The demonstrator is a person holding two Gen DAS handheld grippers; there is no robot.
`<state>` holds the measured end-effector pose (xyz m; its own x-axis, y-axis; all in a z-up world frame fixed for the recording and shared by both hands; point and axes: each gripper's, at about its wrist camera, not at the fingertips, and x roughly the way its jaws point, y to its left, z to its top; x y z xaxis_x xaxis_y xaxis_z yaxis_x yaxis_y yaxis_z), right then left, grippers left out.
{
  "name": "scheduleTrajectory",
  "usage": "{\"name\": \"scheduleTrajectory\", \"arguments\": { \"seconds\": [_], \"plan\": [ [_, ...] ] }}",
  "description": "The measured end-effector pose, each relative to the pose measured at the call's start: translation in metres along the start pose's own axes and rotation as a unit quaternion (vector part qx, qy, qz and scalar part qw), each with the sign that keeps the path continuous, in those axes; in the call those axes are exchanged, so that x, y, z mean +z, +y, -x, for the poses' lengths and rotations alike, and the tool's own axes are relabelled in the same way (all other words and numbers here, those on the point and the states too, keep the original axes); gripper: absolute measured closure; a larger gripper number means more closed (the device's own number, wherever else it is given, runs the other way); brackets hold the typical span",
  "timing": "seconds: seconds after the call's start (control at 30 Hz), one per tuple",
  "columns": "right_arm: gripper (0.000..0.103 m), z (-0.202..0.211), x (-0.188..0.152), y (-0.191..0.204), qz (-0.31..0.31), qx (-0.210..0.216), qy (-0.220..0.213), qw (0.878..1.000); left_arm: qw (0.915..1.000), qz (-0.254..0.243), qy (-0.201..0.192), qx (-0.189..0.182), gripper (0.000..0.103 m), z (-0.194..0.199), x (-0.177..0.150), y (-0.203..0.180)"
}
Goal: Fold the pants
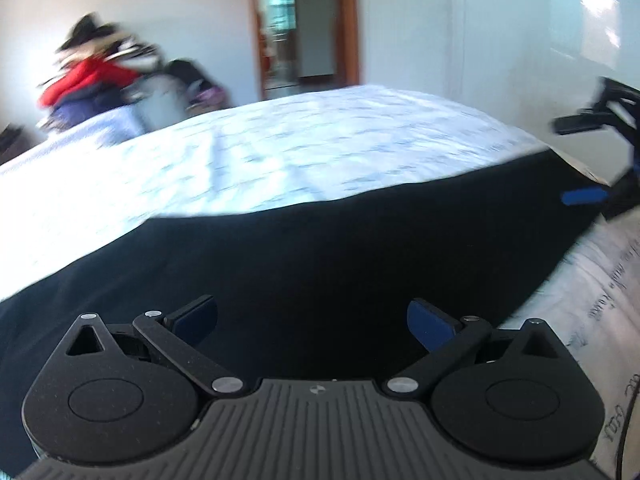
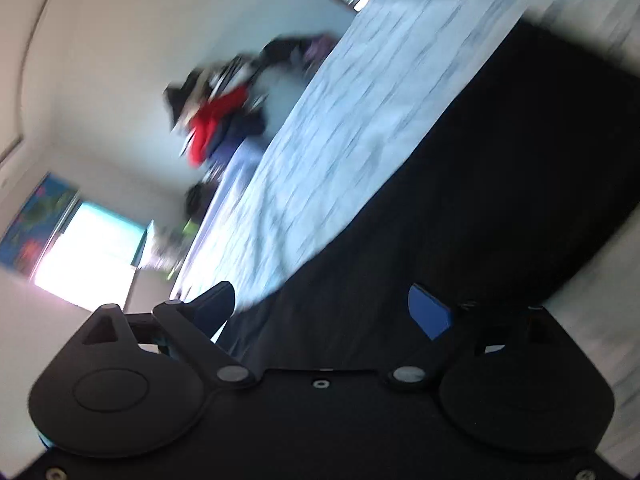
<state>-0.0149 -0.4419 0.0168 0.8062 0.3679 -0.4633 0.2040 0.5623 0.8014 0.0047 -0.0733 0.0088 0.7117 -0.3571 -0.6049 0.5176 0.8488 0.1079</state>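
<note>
At 10 o'clock in the left wrist view a blurred pile of clothes [image 1: 100, 76] sits at the far side of the bed [image 1: 280, 148]. The black pants [image 1: 340, 256] lie flat across the near part of the bed, from 8 o'clock to 3 o'clock. The left gripper [image 1: 312, 322] hangs above them at 6 o'clock, its 2 jaws spread, nothing between. At 3 o'clock the right gripper [image 1: 580, 160] is also released, empty, beside the pants' far end.
</note>
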Motion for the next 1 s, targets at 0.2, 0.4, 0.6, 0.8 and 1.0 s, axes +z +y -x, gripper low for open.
{"name": "scheduleTrajectory", "arguments": {
  "seconds": [0.2,0.4,0.6,0.8,1.0],
  "plan": [
    [0.01,0.022,0.006,-0.039,-0.017,-0.025,-0.016,0.999,0.9996,0.008,0.015,-0.021,0.0,-0.015,-0.029,0.0],
    [0.005,0.079,0.012,-0.046,-0.03,-0.075,-0.114,0.99,0.9992,0.024,-0.018,-0.025,0.001,0.005,-0.009,-0.005],
    [0.006,0.087,0.015,-0.074,-0.102,-0.097,-0.127,0.982,0.9994,0.007,-0.002,-0.034,0.001,-0.014,-0.021,-0.018],
    [0.005,0.09,0.018,-0.093,-0.152,-0.054,-0.132,0.978,0.9991,0.014,0.002,-0.041,0.0,-0.017,-0.019,-0.015],
    [0.005,0.091,0.015,-0.081,-0.128,-0.049,-0.113,0.984,0.999,0.017,0.001,-0.042,0.0,-0.019,-0.019,-0.014]
  ]
}}
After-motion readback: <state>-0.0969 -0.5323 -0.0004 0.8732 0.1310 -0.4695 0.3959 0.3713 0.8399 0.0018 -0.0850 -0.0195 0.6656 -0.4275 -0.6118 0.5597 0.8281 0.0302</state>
